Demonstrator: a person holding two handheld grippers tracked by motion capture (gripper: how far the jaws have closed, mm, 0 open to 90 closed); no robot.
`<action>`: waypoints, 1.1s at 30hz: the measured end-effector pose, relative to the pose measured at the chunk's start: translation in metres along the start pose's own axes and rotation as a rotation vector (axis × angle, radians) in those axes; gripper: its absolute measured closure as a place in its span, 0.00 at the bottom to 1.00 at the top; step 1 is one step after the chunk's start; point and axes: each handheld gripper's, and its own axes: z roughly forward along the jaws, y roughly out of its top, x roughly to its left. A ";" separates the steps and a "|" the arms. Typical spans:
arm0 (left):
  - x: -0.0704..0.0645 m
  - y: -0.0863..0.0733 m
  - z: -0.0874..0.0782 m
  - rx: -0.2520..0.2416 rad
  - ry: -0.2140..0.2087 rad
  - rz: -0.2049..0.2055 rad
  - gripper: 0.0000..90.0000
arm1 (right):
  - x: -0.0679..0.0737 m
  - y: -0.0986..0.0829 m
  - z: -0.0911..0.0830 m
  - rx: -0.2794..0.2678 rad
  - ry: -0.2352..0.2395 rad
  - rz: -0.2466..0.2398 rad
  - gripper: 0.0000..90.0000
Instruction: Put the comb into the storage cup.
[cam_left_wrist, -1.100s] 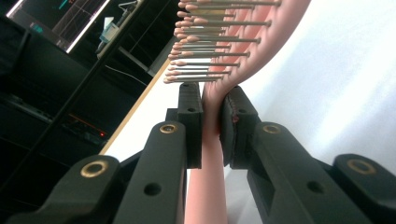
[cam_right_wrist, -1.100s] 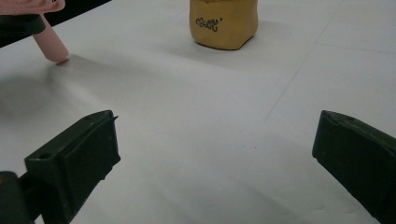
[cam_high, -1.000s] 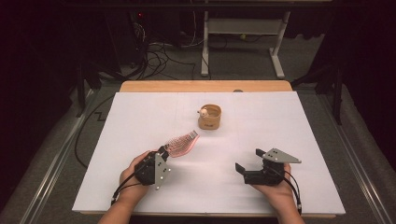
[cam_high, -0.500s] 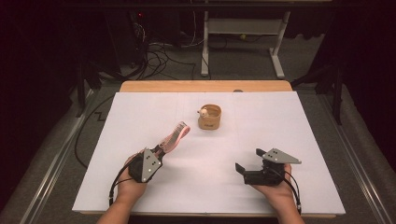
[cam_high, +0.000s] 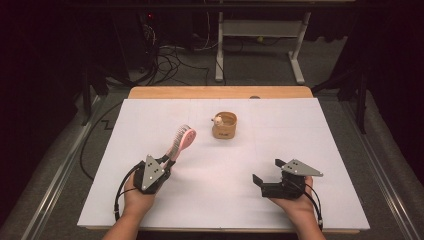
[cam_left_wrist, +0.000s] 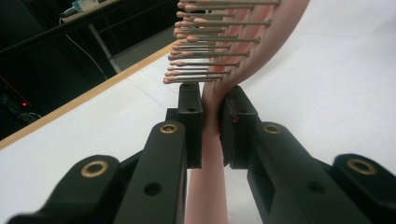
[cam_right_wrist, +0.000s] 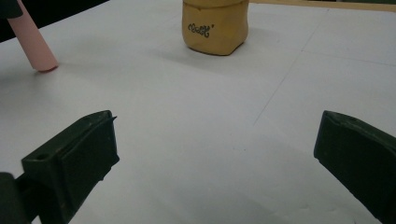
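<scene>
We've got the pink hairbrush (cam_high: 182, 140) clamped by its handle in the left gripper (cam_high: 167, 159), head tilted up and fwd, bristles facing away from the tan cup (cam_high: 224, 125). Cup sits ahead and to the right of that gripper, well apart from the brush tip. In the left gripper view the jaws pinch the handle's thin neck just below the bristles (cam_left_wrist: 212, 44). Right gripper (cam_high: 266, 177) rests on the white worktop (cam_high: 310, 130), jaws wide, nothing held. Risk as we see it: narrow grip near the head, so the brush could pivot or slip w/ a quick swing, or knock the cup over.
</scene>
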 end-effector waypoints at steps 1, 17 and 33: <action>0.000 0.000 0.000 -0.004 -0.005 -0.009 0.90 | 0.000 0.000 0.000 -0.001 -0.002 0.003 0.00; 0.005 -0.001 -0.002 -0.049 -0.058 -0.106 0.90 | -0.002 -0.001 0.000 0.025 -0.020 0.029 0.00; 0.002 0.000 -0.005 -0.078 -0.097 -0.145 0.90 | 0.000 0.000 -0.001 0.034 0.002 0.026 0.00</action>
